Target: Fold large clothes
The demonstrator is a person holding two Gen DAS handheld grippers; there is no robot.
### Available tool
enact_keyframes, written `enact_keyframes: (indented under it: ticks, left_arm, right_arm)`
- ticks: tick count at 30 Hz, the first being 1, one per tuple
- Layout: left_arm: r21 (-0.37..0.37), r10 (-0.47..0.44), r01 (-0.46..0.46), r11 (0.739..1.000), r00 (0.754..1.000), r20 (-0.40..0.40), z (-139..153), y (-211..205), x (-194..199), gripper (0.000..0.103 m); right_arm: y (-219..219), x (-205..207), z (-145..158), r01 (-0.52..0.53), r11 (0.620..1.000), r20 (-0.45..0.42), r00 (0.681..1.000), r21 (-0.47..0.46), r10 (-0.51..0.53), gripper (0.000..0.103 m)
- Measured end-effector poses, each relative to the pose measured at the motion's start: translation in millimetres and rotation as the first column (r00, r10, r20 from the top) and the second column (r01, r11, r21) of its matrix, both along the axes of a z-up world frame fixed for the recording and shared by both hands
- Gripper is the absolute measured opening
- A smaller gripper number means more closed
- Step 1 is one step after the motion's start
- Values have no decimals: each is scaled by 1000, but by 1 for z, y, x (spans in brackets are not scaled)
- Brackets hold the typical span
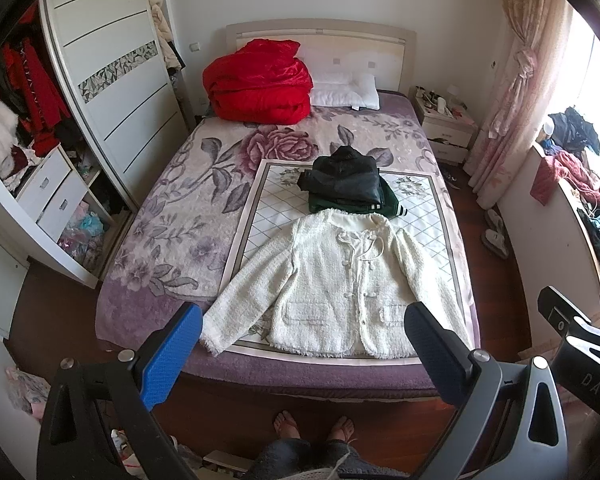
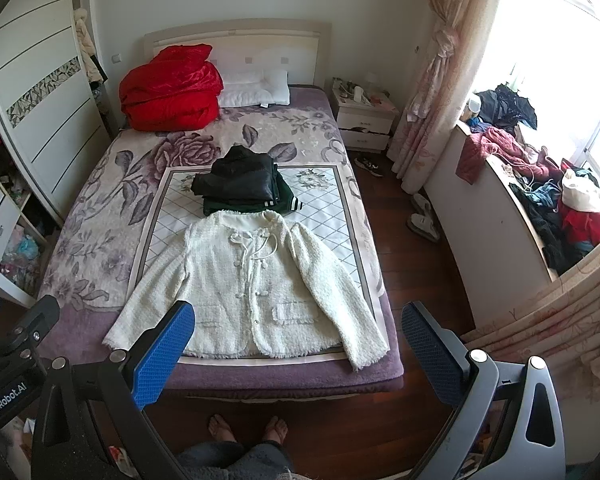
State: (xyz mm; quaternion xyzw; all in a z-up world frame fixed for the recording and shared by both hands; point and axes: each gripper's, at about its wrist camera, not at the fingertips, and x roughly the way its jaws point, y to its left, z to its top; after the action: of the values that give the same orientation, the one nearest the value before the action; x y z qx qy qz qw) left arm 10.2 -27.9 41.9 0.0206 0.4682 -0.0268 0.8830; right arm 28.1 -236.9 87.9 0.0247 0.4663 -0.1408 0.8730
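A cream tweed jacket (image 1: 336, 280) lies spread flat, front up and sleeves out, on a quilted mat (image 1: 268, 216) at the foot of the bed; it also shows in the right wrist view (image 2: 252, 280). Behind it sits a stack of folded dark clothes (image 1: 348, 180), black on top of green, also in the right wrist view (image 2: 240, 180). My left gripper (image 1: 304, 328) is open and empty, held above the bed's foot edge, short of the jacket hem. My right gripper (image 2: 300, 328) is open and empty, likewise short of the hem.
A red folded quilt (image 1: 260, 84) and white pillow (image 1: 344, 90) lie at the headboard. An open wardrobe (image 1: 40, 152) stands left. A nightstand (image 2: 364, 120), slippers (image 2: 424, 220) and a clothes-piled window ledge (image 2: 540, 184) are right. The person's feet (image 1: 312, 426) stand on the wooden floor.
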Motion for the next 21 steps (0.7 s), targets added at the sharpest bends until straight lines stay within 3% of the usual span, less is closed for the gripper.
enact_keyframes:
  ticks: [9, 13, 17, 21]
  left_arm:
    - [-6, -20, 20, 1000, 1000, -12, -3, -1, 13, 103]
    - [40, -12, 10, 999, 999, 46, -18, 1, 39, 103]
    - [75, -18, 11, 997, 995, 96, -52, 0, 75, 103]
    - [122, -48, 39, 992, 996, 74, -105, -14, 104, 103]
  right_arm:
    - [-6, 3, 5, 10, 1000, -4, 1000, 1, -10, 103]
    - [-15, 10, 2, 37, 999, 3, 999, 14, -37, 103]
    - [-34, 27, -51, 86, 995, 19, 996, 53, -88, 103]
    - [-84, 41, -120, 249, 964, -73, 967, 98, -242, 103]
